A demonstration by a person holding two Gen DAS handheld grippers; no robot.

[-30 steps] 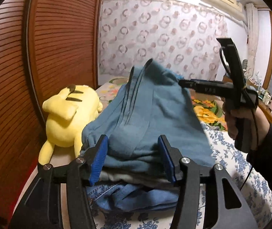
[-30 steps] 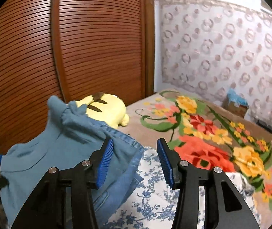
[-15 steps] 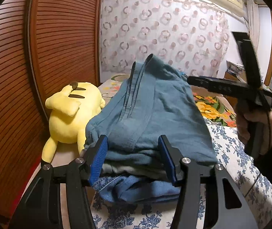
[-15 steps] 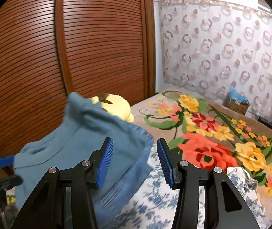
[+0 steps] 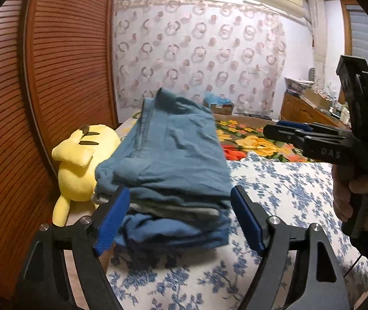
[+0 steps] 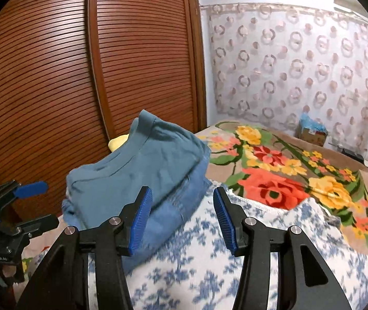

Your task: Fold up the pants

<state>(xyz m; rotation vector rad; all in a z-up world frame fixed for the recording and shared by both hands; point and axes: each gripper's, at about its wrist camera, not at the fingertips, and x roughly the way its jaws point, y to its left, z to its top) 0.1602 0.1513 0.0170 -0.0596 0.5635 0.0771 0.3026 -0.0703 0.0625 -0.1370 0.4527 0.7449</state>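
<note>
Bedspread with blue flowers point(image 5: 274, 188): folded pants point(image 5: 171, 160) are stacked near its edge.
Left gripper point(image 5: 181, 219) jaws are opening, the pants released since a second ago; right gripper point(image 6: 181, 219) is half-open, empty, withdrawn. Fold appears finished.

Folded teal pants point(image 6: 137, 170) top a clothes pile on the bed point(image 6: 300, 186).

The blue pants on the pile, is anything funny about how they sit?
Yes. The teal pants lie folded on a stack of clothes, but one corner pokes up instead of lying flat. The stack sits right against the yellow plush toy. Nothing looks spilled or torn.
</note>
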